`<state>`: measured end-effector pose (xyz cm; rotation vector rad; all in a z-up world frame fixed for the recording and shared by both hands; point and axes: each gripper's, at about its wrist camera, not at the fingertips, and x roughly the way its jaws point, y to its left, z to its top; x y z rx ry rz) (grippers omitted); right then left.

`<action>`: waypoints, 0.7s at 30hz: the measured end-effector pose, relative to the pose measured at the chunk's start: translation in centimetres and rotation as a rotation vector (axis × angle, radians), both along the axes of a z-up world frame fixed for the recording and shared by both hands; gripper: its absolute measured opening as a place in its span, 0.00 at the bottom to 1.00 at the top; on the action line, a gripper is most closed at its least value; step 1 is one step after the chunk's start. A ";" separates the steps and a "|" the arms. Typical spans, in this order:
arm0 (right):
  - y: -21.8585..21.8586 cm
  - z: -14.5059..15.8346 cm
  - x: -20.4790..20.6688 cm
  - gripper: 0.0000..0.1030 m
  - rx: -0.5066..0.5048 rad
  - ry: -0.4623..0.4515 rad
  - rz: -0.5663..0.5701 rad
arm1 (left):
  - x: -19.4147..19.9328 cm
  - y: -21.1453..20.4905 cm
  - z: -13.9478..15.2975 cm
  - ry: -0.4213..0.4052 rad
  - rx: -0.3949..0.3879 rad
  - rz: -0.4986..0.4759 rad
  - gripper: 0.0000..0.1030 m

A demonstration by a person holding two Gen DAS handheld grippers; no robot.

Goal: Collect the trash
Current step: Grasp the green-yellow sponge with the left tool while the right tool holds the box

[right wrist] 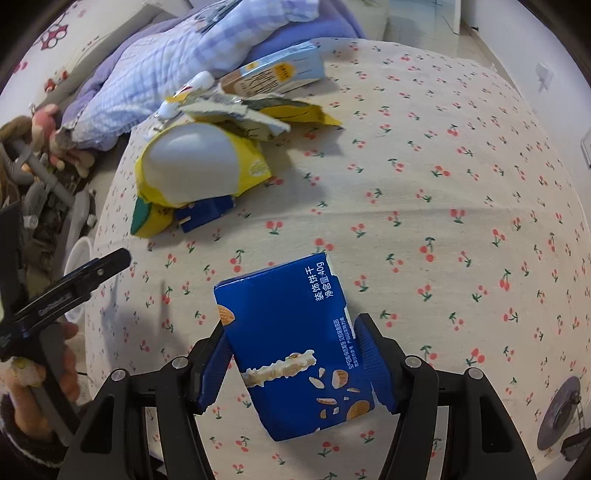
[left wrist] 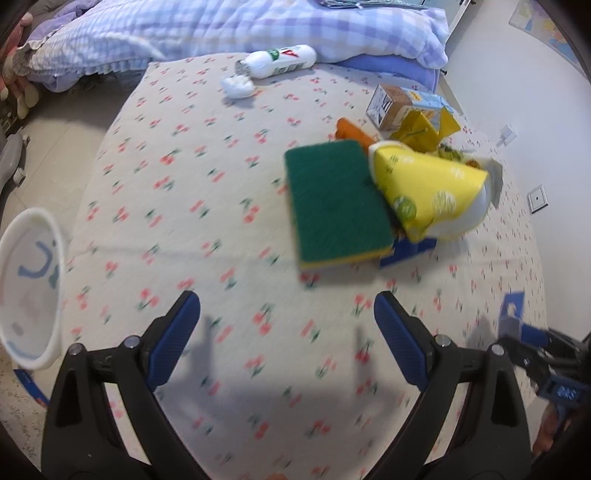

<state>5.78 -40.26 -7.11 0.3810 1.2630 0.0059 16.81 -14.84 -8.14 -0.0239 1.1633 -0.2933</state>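
Note:
My right gripper (right wrist: 291, 332) is shut on a blue biscuit box (right wrist: 291, 343) and holds it above the cherry-print bed cover (right wrist: 443, 184); it shows at the right edge of the left wrist view (left wrist: 517, 325). My left gripper (left wrist: 286, 314) is open and empty above the cover, short of a green-and-yellow sponge (left wrist: 336, 199). Right of the sponge lies a tipped yellow paper cup (left wrist: 428, 188) on a small blue carton (left wrist: 410, 251). Behind are a yellow wrapper (left wrist: 424, 129), a brown-and-blue carton (left wrist: 402, 105), a white bottle (left wrist: 280, 61) and a crumpled tissue (left wrist: 238, 86).
A white bin (left wrist: 29, 288) stands on the floor left of the bed. A checked purple quilt (left wrist: 221, 26) lies at the back. The wall with sockets (left wrist: 537, 197) is at the right. An orange item (left wrist: 354, 133) lies behind the sponge.

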 end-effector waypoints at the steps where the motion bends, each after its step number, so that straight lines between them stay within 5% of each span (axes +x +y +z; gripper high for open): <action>1: 0.0 0.0 -0.1 0.64 0.003 -0.002 -0.006 | 0.3 -0.3 -0.1 -0.009 -0.004 0.003 0.92; 9: -2.2 0.0 -0.6 0.64 0.023 -0.005 -0.044 | 1.8 -1.8 -0.7 -0.086 -0.029 -0.015 0.86; 16: -2.7 0.1 -1.0 0.64 0.022 -0.003 -0.057 | 1.3 -2.7 -0.3 -0.085 -0.039 -0.089 0.48; 21: -2.2 0.5 -0.8 0.64 0.022 -0.011 -0.059 | 0.2 -2.4 0.0 -0.086 0.027 -0.130 0.32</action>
